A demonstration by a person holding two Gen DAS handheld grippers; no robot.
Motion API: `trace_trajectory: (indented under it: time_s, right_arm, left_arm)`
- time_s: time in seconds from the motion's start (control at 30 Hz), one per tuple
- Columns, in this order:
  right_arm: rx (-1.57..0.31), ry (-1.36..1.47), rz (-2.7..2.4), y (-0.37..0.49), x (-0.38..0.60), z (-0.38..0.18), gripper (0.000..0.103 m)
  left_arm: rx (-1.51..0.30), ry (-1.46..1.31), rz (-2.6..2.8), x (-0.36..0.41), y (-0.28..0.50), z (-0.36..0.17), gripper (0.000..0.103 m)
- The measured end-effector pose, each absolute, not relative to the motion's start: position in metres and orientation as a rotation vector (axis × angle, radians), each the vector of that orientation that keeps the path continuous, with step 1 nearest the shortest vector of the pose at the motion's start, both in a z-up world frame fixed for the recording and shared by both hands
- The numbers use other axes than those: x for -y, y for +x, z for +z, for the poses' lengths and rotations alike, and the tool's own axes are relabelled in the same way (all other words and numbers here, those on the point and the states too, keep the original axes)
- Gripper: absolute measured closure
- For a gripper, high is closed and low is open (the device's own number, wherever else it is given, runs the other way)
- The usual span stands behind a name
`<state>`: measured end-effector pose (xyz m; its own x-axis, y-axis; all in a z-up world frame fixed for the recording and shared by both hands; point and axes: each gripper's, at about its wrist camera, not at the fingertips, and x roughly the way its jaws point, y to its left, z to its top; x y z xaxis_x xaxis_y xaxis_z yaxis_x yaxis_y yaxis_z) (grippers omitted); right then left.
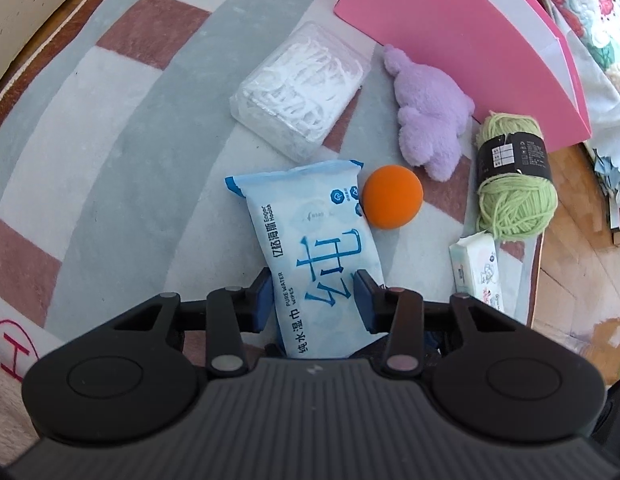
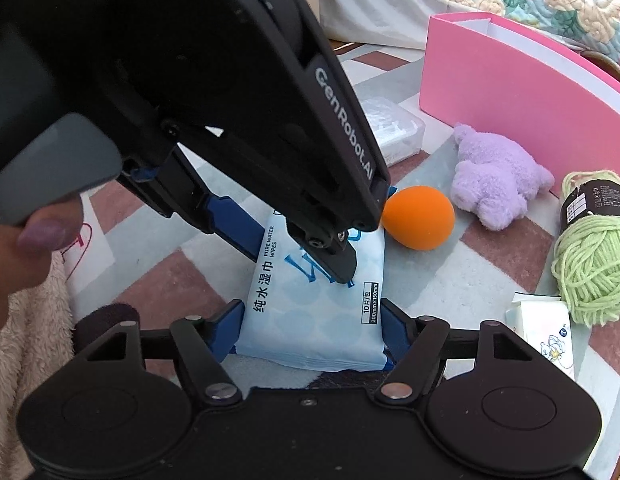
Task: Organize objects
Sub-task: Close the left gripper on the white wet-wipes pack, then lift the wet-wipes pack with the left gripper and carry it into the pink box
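**A:** What do the two gripper cameras show?

**B:** A blue-and-white soft plastic pack of wet wipes lies on a grey, white and brick-red checked rug. Both tools are on it. The left gripper has its blue pads against the pack's two long sides, pinching it. The right gripper straddles the pack's near end; its blue pads sit right at both sides, and they look to be touching, so it too appears to grip the pack.

**A:** Where is the pack among the other things?

**B:** Near the middle of the rug. A smooth orange ball sits just beside it. Beyond that lies a lilac plush toy against a tall pink cardboard box at the rug's far edge. A clear plastic box of white floss picks lies farther out along the rug.

**A:** Anything at the edge?

**B:** A light green skein of yarn with a black paper band and a small white pack of tissues rest at the rug's right edge. A person's thumb shows on the left gripper's handle.
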<state>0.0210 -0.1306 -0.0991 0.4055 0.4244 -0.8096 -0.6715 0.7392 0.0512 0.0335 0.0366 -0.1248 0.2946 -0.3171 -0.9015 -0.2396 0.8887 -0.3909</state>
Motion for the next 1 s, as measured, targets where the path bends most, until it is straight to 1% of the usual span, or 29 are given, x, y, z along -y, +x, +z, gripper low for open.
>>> trace_trajectory:
  time_s: [0.17,0.5,1.0]
  right_arm:
    - [-0.920,-0.275,0.711,0.026,0.137,-0.097,0.030]
    - [-0.889,-0.249,0.727,0.019,0.138,-0.088,0.032]
    - [-0.878,-0.192,0.708,0.026,0.157,-0.049,0.032]
  left_arm:
    - [-1.264,-0.491,-0.065,-0.036,0.031,-0.119,0.070]
    - [-1.195,-0.459,-0.107,-0.036,0.021,-0.098,0.070]
    - [-1.056,-0.449,-0.186,-0.032,0.014,-0.059,0.071]
